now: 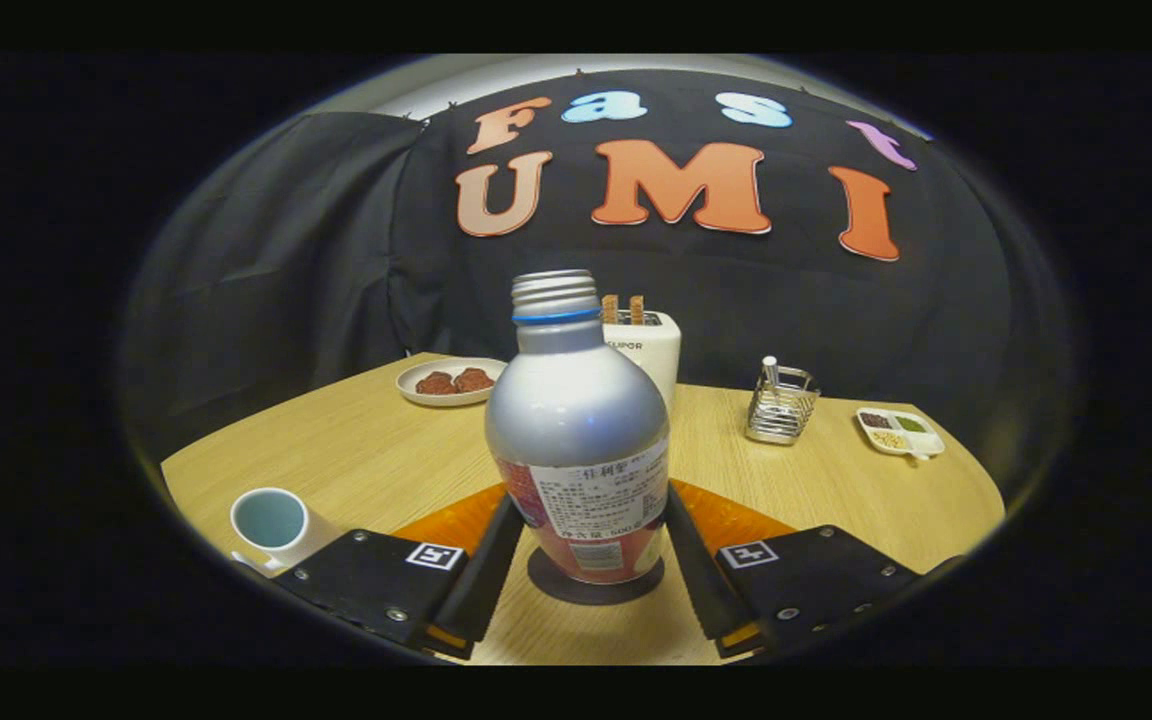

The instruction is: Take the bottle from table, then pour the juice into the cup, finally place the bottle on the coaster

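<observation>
Between the jaws of the gripper (591, 560) stood the bottle (578, 440), upright, silver, its threaded neck uncapped and a label around its lower body. Its base sat on the dark round coaster (591, 590) on the wooden bench (356, 450). Both black fingers (486, 570) lay right against the bottle's lower sides; whether they pressed on it or only touched it could not be told. Left of the bottle, beside the left finger, was the white cup (271, 522), its pale blue inside showing nothing that could be made out. An orange mat (456, 518) showed behind the fingers on both sides of the bottle. Just behind the bottle stood a white toaster (648, 345) with two slices poking out of it. Further back to the left of the bottle was a plate (450, 382) with two brown pieces. To the right of the bottle stood a wire rack (781, 405), and beyond it a small divided dish (900, 432).
</observation>
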